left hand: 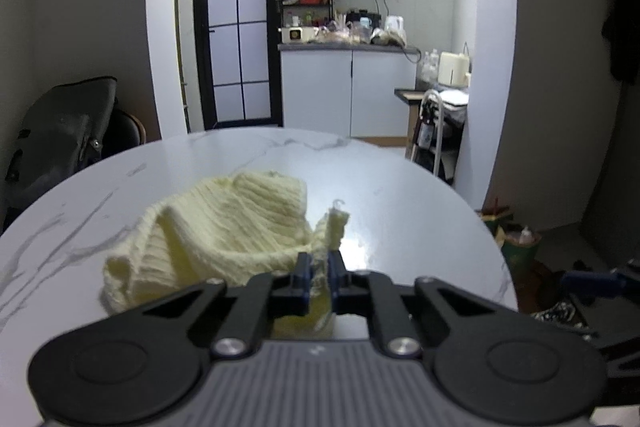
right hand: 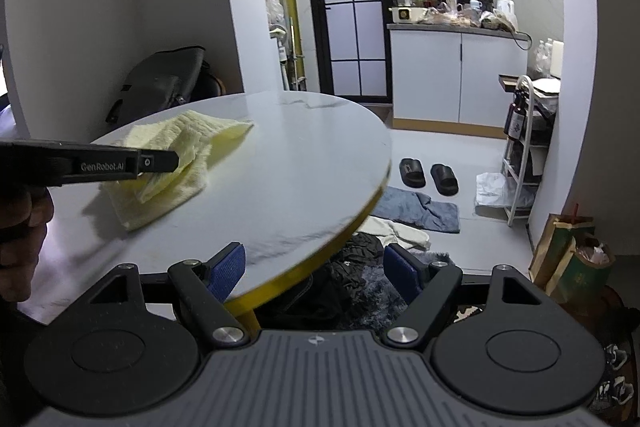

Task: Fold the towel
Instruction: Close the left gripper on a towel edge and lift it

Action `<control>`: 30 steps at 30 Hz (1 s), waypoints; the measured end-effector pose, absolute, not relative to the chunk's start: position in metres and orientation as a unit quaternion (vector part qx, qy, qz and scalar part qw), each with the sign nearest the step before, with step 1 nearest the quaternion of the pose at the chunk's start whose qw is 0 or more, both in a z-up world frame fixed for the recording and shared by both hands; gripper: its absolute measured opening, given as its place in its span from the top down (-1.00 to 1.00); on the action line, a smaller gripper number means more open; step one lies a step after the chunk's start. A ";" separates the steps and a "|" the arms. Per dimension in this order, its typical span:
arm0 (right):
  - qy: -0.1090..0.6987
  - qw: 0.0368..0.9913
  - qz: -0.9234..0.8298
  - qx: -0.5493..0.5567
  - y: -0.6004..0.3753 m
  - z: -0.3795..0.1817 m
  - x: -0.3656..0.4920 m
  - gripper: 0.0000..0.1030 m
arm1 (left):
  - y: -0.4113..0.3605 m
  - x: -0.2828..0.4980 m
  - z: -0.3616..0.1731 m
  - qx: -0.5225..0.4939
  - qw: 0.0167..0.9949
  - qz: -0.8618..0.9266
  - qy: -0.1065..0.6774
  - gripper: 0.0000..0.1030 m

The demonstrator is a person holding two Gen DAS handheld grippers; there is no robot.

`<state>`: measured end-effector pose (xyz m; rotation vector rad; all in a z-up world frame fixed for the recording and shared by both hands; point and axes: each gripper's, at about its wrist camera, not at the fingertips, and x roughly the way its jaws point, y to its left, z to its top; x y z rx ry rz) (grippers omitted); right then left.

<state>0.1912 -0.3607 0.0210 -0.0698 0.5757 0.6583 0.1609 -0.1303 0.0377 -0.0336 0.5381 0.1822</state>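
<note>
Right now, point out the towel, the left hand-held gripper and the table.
towel (left hand: 240, 219), left wrist view, ribbed middle.
left hand-held gripper (left hand: 319, 273), left wrist view, between fingertips.
table (right hand: 304, 163), right wrist view, bare top.

A round table (left hand: 392, 187) with a white marbled top and grey veining carries a pale yellow ribbed towel (left hand: 224, 223), which lies crumpled on it toward the left side, partly doubled over itself. In the right wrist view the table (right hand: 304, 163) shows a yellow rim, and the towel (right hand: 176, 163) lies on its far left part. On the floor (right hand: 472, 163) beyond lie black slippers (right hand: 428, 177) and blue cloth (right hand: 416, 209).
</note>
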 end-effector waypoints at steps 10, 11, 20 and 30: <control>0.270 0.902 0.336 -0.030 -0.344 0.034 0.176 -0.55 | -0.119 0.138 0.060 -0.027 0.966 0.098 0.237 0.82; 0.269 0.902 0.337 -0.029 -0.343 0.035 0.175 -0.55 | -0.117 0.134 0.063 -0.028 0.967 0.098 0.233 0.82; 0.263 0.897 0.353 -0.031 -0.326 0.042 0.160 -0.56 | -0.099 0.113 0.074 -0.042 0.969 0.104 0.219 0.83; 0.260 0.894 0.363 -0.042 -0.306 0.046 0.149 -0.56 | -0.071 0.094 0.078 -0.053 0.968 0.123 0.210 0.83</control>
